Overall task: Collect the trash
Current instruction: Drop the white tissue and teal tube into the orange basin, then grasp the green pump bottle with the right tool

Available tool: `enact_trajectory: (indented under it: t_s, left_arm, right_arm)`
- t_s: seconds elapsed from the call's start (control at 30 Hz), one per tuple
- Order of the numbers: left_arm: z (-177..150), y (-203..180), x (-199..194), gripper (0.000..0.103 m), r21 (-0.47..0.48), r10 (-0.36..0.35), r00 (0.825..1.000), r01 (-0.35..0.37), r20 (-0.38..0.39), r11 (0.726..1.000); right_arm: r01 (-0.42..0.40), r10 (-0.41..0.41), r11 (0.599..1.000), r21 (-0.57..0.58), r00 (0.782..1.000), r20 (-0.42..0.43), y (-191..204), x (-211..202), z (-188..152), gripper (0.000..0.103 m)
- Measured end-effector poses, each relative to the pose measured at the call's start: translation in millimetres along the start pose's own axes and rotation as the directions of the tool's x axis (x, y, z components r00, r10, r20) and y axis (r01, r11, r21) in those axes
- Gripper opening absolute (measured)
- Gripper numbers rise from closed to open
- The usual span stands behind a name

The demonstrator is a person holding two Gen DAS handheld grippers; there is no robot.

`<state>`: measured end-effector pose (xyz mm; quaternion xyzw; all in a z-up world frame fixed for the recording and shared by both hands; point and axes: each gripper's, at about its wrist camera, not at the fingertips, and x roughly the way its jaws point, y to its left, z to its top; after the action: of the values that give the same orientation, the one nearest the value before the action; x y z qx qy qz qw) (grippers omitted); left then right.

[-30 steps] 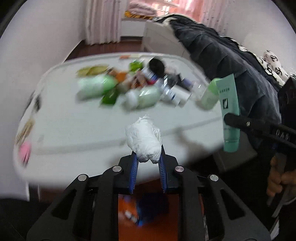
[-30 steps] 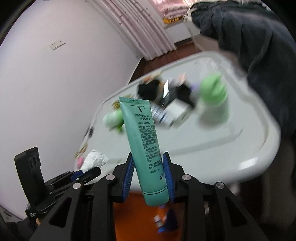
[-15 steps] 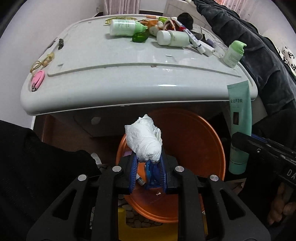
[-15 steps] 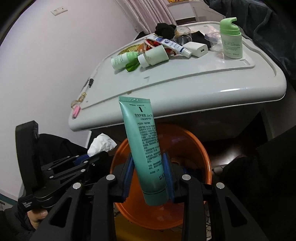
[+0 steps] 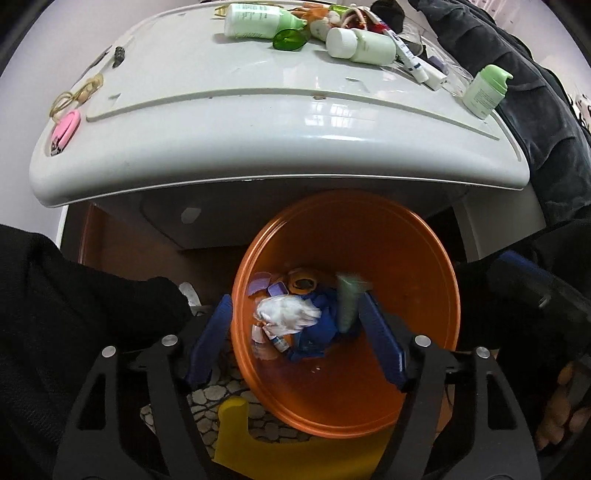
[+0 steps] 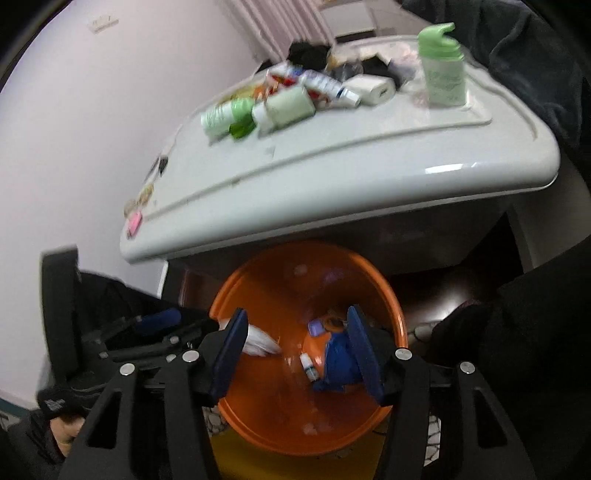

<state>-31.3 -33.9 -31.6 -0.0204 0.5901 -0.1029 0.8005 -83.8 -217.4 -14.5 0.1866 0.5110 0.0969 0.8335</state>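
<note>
An orange bin (image 5: 406, 258) stands on the floor below the white table (image 5: 258, 147). My left gripper (image 5: 295, 317) is open and empty above the bin. A crumpled white tissue (image 5: 284, 314) and a blurred green tube (image 5: 347, 302) lie inside with blue trash (image 5: 317, 332). My right gripper (image 6: 295, 332) is open and empty above the same bin (image 6: 258, 424). The tissue (image 6: 258, 343) shows by its left finger. The left gripper's body (image 6: 147, 332) shows at the left of the right wrist view.
The table (image 6: 369, 166) holds a green pump bottle (image 5: 484, 92), lying lotion bottles (image 5: 258, 22), a white tube (image 5: 413, 62) and a pink item (image 5: 66, 127). A yellow object (image 5: 236, 435) sits by the bin's base. Dark clothing (image 5: 535, 92) hangs at the right.
Both grippers have opened. The tissue and the green tube have dropped into the orange bin. Both grippers have moved closer over the bin.
</note>
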Motion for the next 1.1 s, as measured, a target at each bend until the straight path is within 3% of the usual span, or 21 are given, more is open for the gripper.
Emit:
enact_trajectory:
  t_s: [0.13,0.2,0.3,0.4,0.63,0.67,0.7,0.73,0.8,0.93,1.03,1.1]
  left_arm:
    - [1,3,-4,0.07,-0.017,-0.02,1.0,0.02,0.009,1.0]
    - [2,3,-6,0.07,-0.017,-0.03,0.999,0.03,0.021,0.999]
    - [4,3,-10,0.07,-0.011,-0.042,0.998,0.042,0.04,0.999]
    - [5,2,-12,0.07,-0.005,-0.054,0.997,0.055,0.058,0.998]
    - [7,-4,-11,0.07,0.027,-0.073,0.995,0.072,0.071,0.997]
    - [7,-4,-9,0.07,0.029,-0.073,0.995,0.071,0.066,0.997]
    - [8,-4,-9,0.07,0.028,-0.071,0.995,0.069,0.064,0.997]
    - [8,-3,-8,0.07,0.026,-0.07,0.996,0.068,0.063,0.997]
    - [9,-1,-8,0.07,0.014,-0.067,0.996,0.066,0.064,0.998]
    - [18,5,-17,0.07,-0.012,-0.077,0.994,0.078,0.073,0.997]
    - [38,12,-32,0.07,-0.013,-0.094,0.991,0.096,0.097,0.995]
    - [67,13,-41,0.07,0.041,-0.086,0.99,0.081,0.108,0.996]
  right_arm:
    - [0.045,-0.051,0.998,0.053,0.992,0.115,-18,-24,33,0.056]
    - [0.102,-0.116,0.991,0.084,0.977,0.18,-29,-33,57,0.068]
    - [0.24,-0.265,0.963,0.122,0.927,0.264,-46,-35,105,0.072]
    - [0.314,-0.341,0.939,0.138,0.897,0.28,-56,-19,139,0.072]
    - [0.401,-0.433,0.899,0.177,0.873,0.224,-85,34,184,0.072]
    - [0.409,-0.441,0.895,0.178,0.873,0.21,-90,41,188,0.067]
    - [0.398,-0.431,0.898,0.188,0.882,0.192,-96,48,190,0.05]
    - [0.369,-0.406,0.908,0.2,0.893,0.192,-102,51,191,0.049]
    - [0.381,-0.413,0.907,0.182,0.889,0.197,-101,50,190,0.048]
    - [0.279,-0.32,0.941,0.193,0.919,0.229,-86,22,170,0.048]
    - [0.173,-0.199,0.977,0.124,0.947,0.252,-63,-10,153,0.048]
    - [0.138,-0.14,0.99,0.026,0.955,0.263,-45,-28,142,0.049]
